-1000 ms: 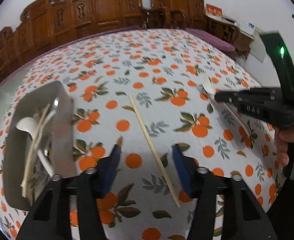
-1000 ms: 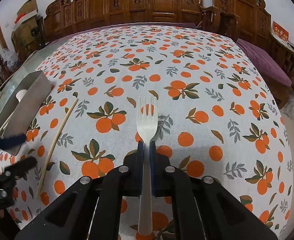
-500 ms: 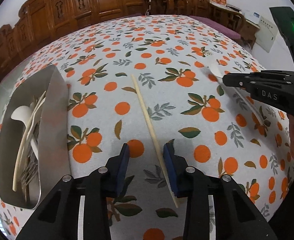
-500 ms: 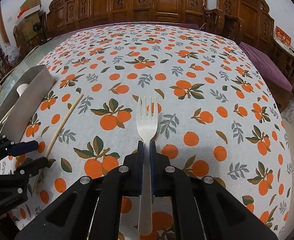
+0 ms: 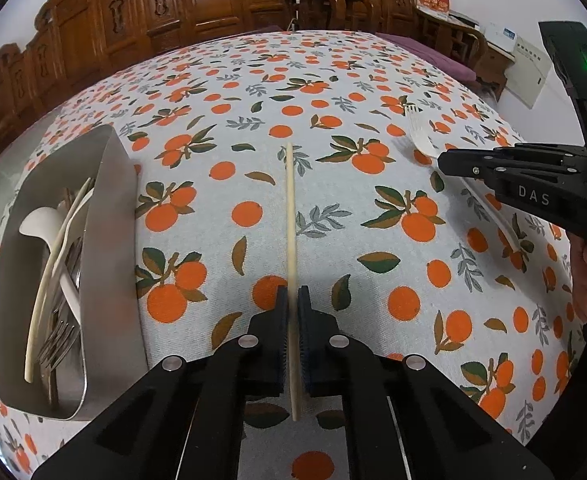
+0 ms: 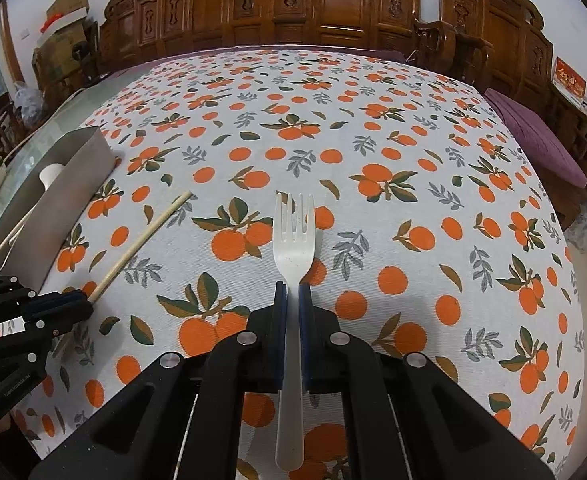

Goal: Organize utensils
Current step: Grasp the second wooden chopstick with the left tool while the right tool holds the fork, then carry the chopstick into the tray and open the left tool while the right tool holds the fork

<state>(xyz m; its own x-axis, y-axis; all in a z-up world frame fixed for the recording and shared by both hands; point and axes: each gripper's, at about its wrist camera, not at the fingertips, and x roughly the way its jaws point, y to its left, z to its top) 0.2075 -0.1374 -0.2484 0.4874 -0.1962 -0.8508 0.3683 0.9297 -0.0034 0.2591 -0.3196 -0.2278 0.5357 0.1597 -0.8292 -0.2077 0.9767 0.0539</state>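
Carved wooden chairs ring an orange-print tablecloth. At its left edge a metal tray holds cutlery. Left gripper has just closed onto the chopstick; right gripper clamps the white fork.

- The table before me is wide, and a white cloth printed with oranges and leaves covers most of it.
- At its left edge the cloth stops short, leaving a strip of bare, glassy top.
- A metal tray stands on the cloth at my left, with pale spoons and metal forks piled inside.
- A pale chopstick stretches over the cloth to the right of the tray, apart from it, its near end between my left fingers.
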